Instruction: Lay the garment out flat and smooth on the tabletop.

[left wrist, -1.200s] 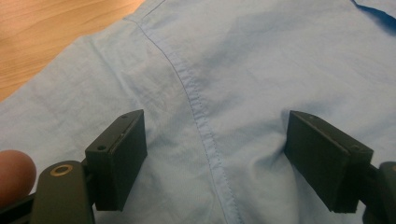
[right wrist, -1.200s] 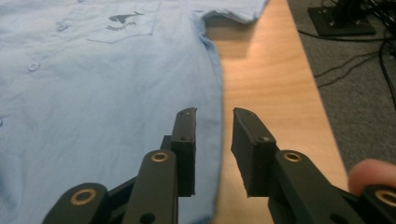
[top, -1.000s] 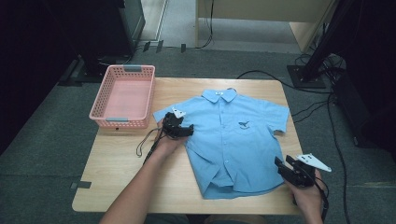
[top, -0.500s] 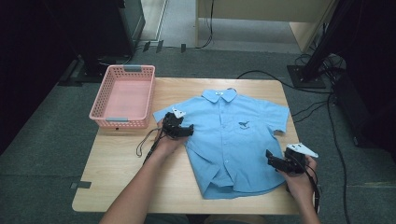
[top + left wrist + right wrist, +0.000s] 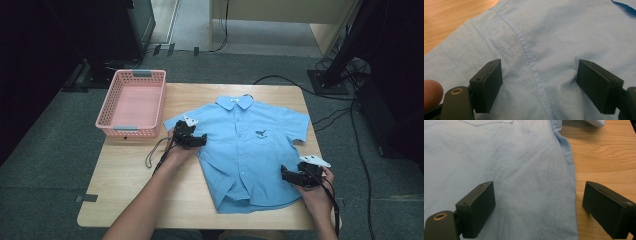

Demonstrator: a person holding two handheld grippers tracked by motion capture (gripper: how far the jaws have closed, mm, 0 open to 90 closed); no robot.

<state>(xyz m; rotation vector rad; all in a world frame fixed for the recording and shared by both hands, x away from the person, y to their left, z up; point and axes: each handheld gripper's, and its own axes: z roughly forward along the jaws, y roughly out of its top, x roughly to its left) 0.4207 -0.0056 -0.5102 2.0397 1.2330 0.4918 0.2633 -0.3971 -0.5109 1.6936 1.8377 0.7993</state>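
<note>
Grey carpet surrounds a light wooden tabletop that fills the middle of the high view, with dark equipment and cables along the upper and right edges. On the tabletop's upper left corner sits a pink basket. A light blue short-sleeved shirt lies spread flat, front up and buttoned, just right of centre, its collar toward the top of the frame and its hem toward the bottom.

Left tool rests at the shirt's left side, where the sleeve meets the body, held by a hand whose forearm rises from the bottom edge. In the left gripper view its two black jaws stand apart over the cloth, a stitched seam running between them; the left tool is released, the fabric lying loose and not pinched, with bare wood in the upper left corner.

Right tool sits at the lower right of the shirt, near its side edge. Its jaws have just been opening. In the right gripper view the right tool is released and wide: one jaw stands over the blue cloth, the other over the wood, and the shirt's hemmed side edge runs between them, ungripped.
</note>
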